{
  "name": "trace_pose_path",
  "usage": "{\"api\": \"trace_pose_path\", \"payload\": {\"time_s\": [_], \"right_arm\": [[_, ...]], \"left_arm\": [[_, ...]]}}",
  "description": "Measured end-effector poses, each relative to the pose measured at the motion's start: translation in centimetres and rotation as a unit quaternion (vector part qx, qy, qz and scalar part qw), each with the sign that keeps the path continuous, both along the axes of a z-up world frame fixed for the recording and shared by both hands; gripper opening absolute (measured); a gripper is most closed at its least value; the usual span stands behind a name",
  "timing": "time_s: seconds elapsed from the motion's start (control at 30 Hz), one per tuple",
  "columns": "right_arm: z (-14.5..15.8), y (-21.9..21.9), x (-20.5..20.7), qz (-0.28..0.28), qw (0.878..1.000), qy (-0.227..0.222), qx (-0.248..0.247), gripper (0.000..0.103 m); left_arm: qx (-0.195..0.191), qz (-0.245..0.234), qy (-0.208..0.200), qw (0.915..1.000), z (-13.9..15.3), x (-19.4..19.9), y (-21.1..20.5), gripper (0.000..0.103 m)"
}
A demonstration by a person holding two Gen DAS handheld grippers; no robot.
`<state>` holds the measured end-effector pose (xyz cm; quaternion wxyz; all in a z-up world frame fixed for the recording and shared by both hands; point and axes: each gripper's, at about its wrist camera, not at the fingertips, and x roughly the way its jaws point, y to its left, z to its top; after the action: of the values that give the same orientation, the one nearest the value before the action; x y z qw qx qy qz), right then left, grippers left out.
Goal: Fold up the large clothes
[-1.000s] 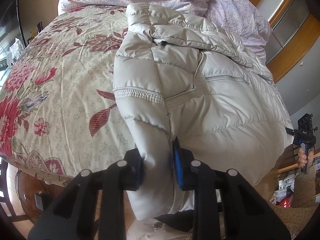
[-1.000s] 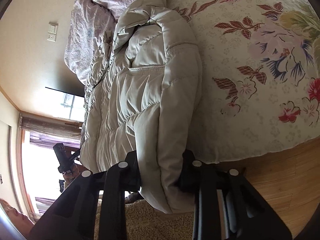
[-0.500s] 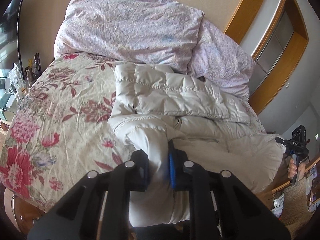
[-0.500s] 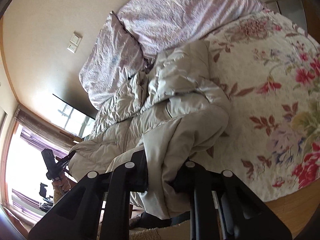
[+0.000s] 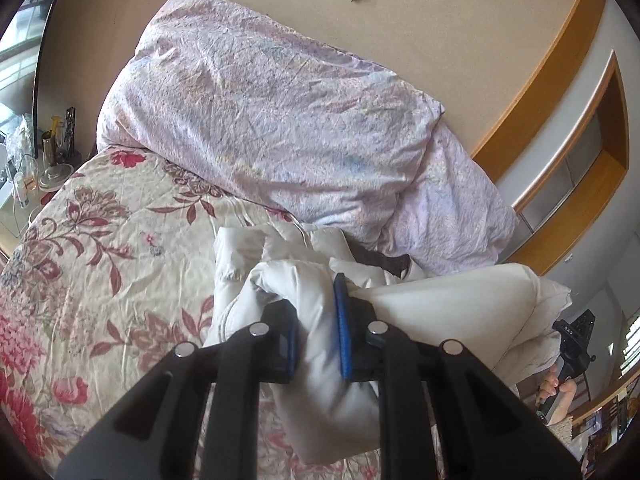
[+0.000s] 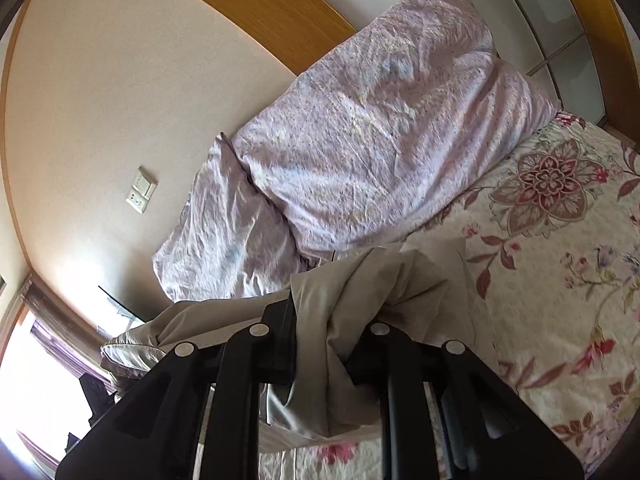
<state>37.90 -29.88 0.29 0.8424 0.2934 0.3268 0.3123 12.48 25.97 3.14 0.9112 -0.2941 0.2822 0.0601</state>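
Note:
A pale beige puffer jacket is bunched up over the floral bed. My left gripper is shut on one bottom corner of it, fabric pinched between the blue pads. My right gripper is shut on the other bottom corner of the jacket; that gripper also shows at the right edge of the left wrist view. The hem is raised and carried over the jacket's upper part, which lies near the pillows. Most of the jacket's body is hidden beneath the grippers.
The floral bedspread covers the bed. Two lilac pillows lean on the wall at the head, close ahead of the jacket. A cluttered nightstand stands far left. A wooden wardrobe frame is right.
Both grippers have lifted the jacket's bottom edge and carried it forward toward the pillows. The jacket, spread flat a second ago, is now doubled over and bunched.

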Motion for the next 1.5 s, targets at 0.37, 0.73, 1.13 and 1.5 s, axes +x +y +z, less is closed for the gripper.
{"api": "trace_pose_path", "payload": {"time_s": [0.37, 0.73, 1.13, 1.5], "right_arm": [[-2.3, 6.6, 9.3, -0.07, 0.995, 0.026, -0.062, 0.022], [-2.7, 7.9, 11.6, -0.114, 0.993, 0.024, -0.028, 0.076], [-0.2, 14.7, 7.2, -0.063, 0.956, -0.098, -0.267, 0.076], [-5.5, 20.6, 6.6, 0.0, 0.921, -0.083, -0.38, 0.076]], "left_arm": [[-0.012, 0.054, 0.034, 0.9979, -3.8, 9.5, 3.6, 0.016], [-0.053, 0.061, 0.051, 0.9954, -7.0, 13.3, 4.7, 0.06], [0.114, 0.099, 0.017, 0.9884, -1.3, 11.9, 0.7, 0.097], [0.262, 0.036, 0.078, 0.9612, -5.5, 16.1, -8.3, 0.097]]}}
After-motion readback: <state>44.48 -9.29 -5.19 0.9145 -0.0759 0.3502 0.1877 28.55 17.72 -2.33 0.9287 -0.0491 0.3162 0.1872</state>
